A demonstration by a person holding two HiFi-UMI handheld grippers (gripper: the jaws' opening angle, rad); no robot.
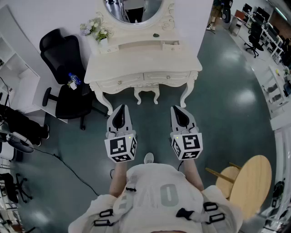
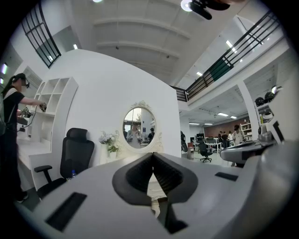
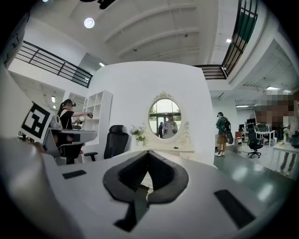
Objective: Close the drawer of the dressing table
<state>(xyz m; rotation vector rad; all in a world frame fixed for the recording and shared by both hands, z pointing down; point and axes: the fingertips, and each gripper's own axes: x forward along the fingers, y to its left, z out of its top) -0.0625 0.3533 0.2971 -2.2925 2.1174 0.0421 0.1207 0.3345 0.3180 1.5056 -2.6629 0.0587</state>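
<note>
Both clenched, empty, level: left gripper [image 1: 119, 107] & right gripper [image 1: 181, 109] hang well short of the table [image 1: 136, 63]. Small drawer [image 1: 171, 45] on its upper shelf, right side, looks pulled out a bit. Risk: long reach over the top w/ a narrow shut tip. An off-centre push could skew & jam the drawer, or slip off its front.

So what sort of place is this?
Probably a big open office or lab hall with a mock bedroom corner: a white dressing table with oval mirror against a partition wall, office desks and chairs beyond, a mezzanine railing overhead.
</note>
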